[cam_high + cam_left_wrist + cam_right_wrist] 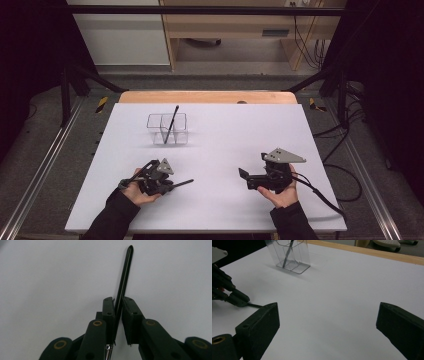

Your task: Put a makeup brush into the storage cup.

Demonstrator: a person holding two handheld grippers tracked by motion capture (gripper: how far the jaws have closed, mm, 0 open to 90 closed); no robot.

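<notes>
A black pen (126, 272) lies low over the white table, and my left gripper (118, 301) is shut on its lower half, with the tip sticking out ahead of the jaws. From above, the left gripper (169, 186) sits at the near left and the pen (184, 183) points right. My right gripper (246, 179) rests at the near right, open, with nothing between its jaws (327, 308). A clear divided holder (167, 129) stands at the far left centre with a second black pen (171, 122) leaning in it. The right gripper view shows the holder (299, 257) too.
A white sheet (225, 150) covers the table, with a wooden edge (207, 96) along the far side. Black frame bars and cables stand at both sides. The right gripper's cable (320, 195) trails off to the near right.
</notes>
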